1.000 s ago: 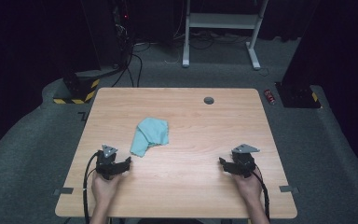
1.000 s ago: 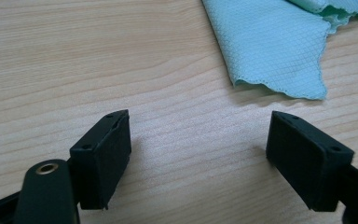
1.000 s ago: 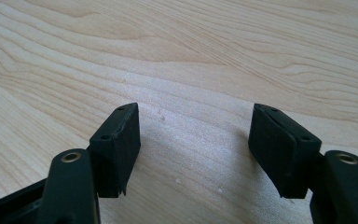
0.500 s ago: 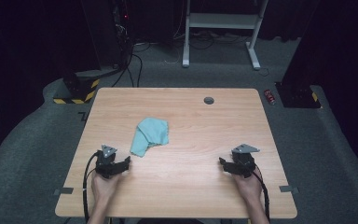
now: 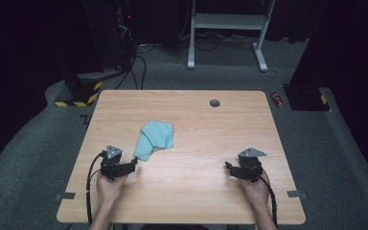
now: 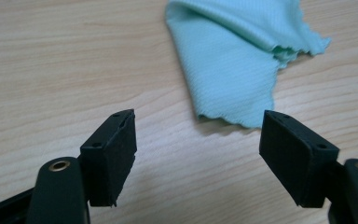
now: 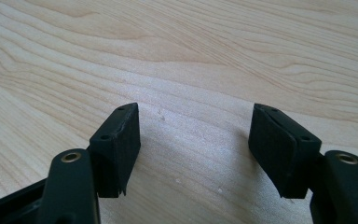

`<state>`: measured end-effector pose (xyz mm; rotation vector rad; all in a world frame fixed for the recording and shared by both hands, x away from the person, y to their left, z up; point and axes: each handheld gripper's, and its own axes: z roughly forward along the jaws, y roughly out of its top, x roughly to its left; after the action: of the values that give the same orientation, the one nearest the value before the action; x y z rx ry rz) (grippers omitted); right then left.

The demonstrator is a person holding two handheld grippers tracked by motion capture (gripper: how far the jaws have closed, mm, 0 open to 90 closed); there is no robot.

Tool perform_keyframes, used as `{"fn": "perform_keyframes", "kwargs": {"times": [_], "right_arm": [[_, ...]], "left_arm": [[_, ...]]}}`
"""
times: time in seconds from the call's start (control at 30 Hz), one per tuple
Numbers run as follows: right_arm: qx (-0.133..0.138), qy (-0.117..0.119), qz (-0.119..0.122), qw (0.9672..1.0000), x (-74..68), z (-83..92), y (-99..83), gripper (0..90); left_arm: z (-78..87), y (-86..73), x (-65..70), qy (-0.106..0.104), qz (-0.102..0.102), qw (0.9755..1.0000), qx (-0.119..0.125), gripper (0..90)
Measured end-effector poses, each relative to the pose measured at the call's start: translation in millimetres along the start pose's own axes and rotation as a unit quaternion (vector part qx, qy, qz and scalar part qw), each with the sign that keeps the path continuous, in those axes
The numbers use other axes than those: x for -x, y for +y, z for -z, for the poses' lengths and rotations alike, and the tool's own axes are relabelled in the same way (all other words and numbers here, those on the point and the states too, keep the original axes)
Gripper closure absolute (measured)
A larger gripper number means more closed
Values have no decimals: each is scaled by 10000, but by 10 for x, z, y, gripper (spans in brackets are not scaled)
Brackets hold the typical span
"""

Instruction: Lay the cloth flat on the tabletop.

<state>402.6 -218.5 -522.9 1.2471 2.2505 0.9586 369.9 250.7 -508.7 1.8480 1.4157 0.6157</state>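
A light teal cloth point(image 5: 155, 138) lies crumpled and folded on the wooden table point(image 5: 206, 124), left of centre. My left gripper point(image 5: 133, 164) rests on the table just in front of the cloth's near corner, jaws open and empty. In the left gripper view the cloth point(image 6: 242, 60) reaches down to just ahead of the open gripper point(image 6: 199, 140), apart from both pads. My right gripper point(image 5: 228, 166) sits at the table's right front, open, with bare wood between its jaws point(image 7: 196, 140).
A small dark round grommet point(image 5: 214, 103) is set in the table near the far edge. Beyond the table are a grey carpet, cables, a white frame point(image 5: 230, 24) and a yellow-black striped base point(image 5: 79, 93). A red object point(image 5: 278, 99) lies on the floor at right.
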Motion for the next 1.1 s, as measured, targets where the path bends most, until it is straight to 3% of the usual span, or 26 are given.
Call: {"fn": "perform_keyframes", "kwargs": {"times": [0.43, 0.57, 0.63, 0.97, 1.03, 1.1], "right_arm": [[0, -1, -3, 10000, 0, 0, 0, 338], [0, -1, -5, 10000, -1, 0, 0, 338], [1, 0, -5, 10000, -1, 0, 0, 338], [-2, -1, 3, 10000, 0, 0, 0, 338], [-2, -1, 2, 10000, 0, 0, 0, 338], [0, 3, 16, 10000, 2, -1, 0, 336]], "left_arm": [[-96, 202, 83, -269, -2, 9996, 2, 274], [-163, 272, 148, -301, -87, 9995, -15, 272], [-191, 282, 160, -369, -26, 9993, 22, 279], [-363, 431, 287, -408, -154, 9989, -150, 276], [-457, 472, 353, -413, -263, 9985, -237, 287], [-530, 467, 364, -397, -234, 9985, -292, 309]]}}
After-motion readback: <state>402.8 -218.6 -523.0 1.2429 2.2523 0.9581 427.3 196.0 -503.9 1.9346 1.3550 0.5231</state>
